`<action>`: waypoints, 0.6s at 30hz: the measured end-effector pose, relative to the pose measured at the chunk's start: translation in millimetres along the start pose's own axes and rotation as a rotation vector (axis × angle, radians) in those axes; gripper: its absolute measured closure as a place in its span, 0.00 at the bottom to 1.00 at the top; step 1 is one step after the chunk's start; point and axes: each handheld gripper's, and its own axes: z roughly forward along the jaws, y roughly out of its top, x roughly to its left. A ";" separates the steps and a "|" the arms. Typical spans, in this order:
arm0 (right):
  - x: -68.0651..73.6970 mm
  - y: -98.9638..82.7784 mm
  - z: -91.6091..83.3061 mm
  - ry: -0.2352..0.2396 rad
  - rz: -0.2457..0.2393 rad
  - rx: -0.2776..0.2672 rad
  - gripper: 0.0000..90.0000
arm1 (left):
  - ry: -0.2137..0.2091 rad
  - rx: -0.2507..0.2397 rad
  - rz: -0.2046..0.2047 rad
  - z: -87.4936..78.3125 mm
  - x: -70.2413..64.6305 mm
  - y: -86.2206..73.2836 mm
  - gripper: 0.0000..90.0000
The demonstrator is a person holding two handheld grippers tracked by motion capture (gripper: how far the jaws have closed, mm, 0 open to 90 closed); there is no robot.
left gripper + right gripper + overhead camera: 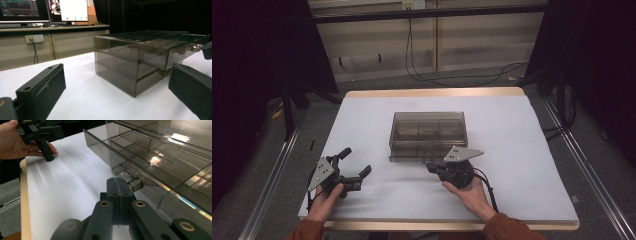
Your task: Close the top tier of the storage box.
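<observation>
High view: a smoky plastic drawer box (pixel 428 134) sits mid-table (pixel 522 150) on the white cover; the right tongs (pixel 430 167) are at its near edge; right gripper view has those tongs (pixel 120 185) pressed flat together, gripping nothing, tips just beside the clear drawer knob (pixel 135 183); the left tongs (pixel 356 162) rest well left of the box, spread wide and empty.

Smoky grey, see-through drawer box (pixel 428 134) sits on a plain white table cover (pixel 522 165); pale wood edging (pixel 432 92), black grippers, rust-orange sleeves (pixel 507 231).
</observation>
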 end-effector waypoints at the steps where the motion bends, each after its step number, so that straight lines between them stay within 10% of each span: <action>1: 0.0 0.2 0.3 -0.002 0.001 0.000 1.00 | 0.000 0.000 0.001 0.0 -0.1 0.0 0.01; 18: -3.2 3.2 1.9 -0.010 0.001 -0.012 1.00 | 0.000 0.000 -0.003 0.1 -0.2 0.0 0.01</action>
